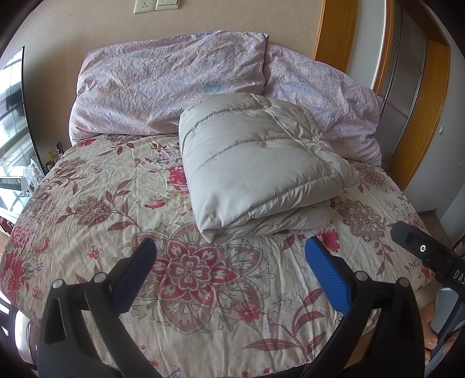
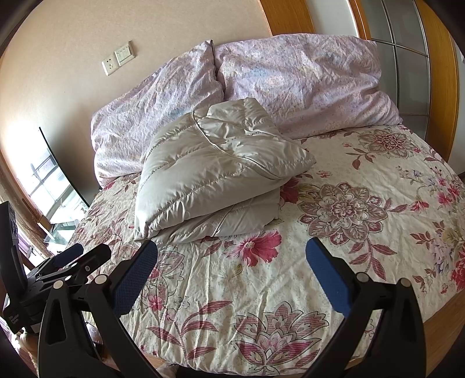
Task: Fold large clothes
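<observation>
Blue-padded black tongs, two sets, both above the near edge of the bed and both empty. Left tongs (image 1: 231, 247): spread wide, nothing between the fingers, over the floral bedspread (image 1: 96, 209). Right tongs (image 2: 231, 248): likewise spread wide, holding nothing; their body shows at the right edge of the left wrist view, with part of a hand (image 1: 430, 331) gripping the handle below. Task item: pale grey quilted down garment (image 1: 255, 162), folded into a thick, puffy bundle of stacked layers, lying on the bedspread around the middle of the bed, toward the head end, apart from both tongs. Its far edge is up against two lilac-patterned pillows (image 1: 162, 87) propped along the head edge of the bed. Behind these: beige wall with socket and switch plate (image 1: 155, 5); wooden door frame (image 1: 418, 110) beyond the right edge of the bed; window (image 2: 52, 186) beyond the left edge.
</observation>
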{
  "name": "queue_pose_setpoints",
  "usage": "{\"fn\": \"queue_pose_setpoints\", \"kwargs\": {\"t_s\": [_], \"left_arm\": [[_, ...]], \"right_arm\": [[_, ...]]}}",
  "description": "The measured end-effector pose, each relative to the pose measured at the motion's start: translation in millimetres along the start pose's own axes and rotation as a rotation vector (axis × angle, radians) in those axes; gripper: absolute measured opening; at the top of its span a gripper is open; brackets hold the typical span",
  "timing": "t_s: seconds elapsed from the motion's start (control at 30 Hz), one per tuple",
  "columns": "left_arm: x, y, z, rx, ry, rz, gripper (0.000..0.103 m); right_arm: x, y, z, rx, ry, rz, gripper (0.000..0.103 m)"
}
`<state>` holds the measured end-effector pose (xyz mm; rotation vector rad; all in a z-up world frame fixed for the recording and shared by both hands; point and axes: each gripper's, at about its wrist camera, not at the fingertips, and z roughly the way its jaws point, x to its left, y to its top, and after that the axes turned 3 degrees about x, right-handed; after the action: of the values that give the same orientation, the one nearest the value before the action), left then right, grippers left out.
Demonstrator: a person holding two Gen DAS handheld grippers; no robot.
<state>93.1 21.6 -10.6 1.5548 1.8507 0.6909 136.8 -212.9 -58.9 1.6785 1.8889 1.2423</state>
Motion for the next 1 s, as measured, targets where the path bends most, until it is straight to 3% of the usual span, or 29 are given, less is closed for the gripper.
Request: {"fn": "queue_pose_setpoints", "kwargs": {"t_s": [1.0], "left_arm": [[-1.3,-1.3,1.7,0.004,-0.005,0.003,0.101]], "right_arm": [[-1.1,0.8,-0.4,-0.007,-0.001,0.0,0.102]]}}
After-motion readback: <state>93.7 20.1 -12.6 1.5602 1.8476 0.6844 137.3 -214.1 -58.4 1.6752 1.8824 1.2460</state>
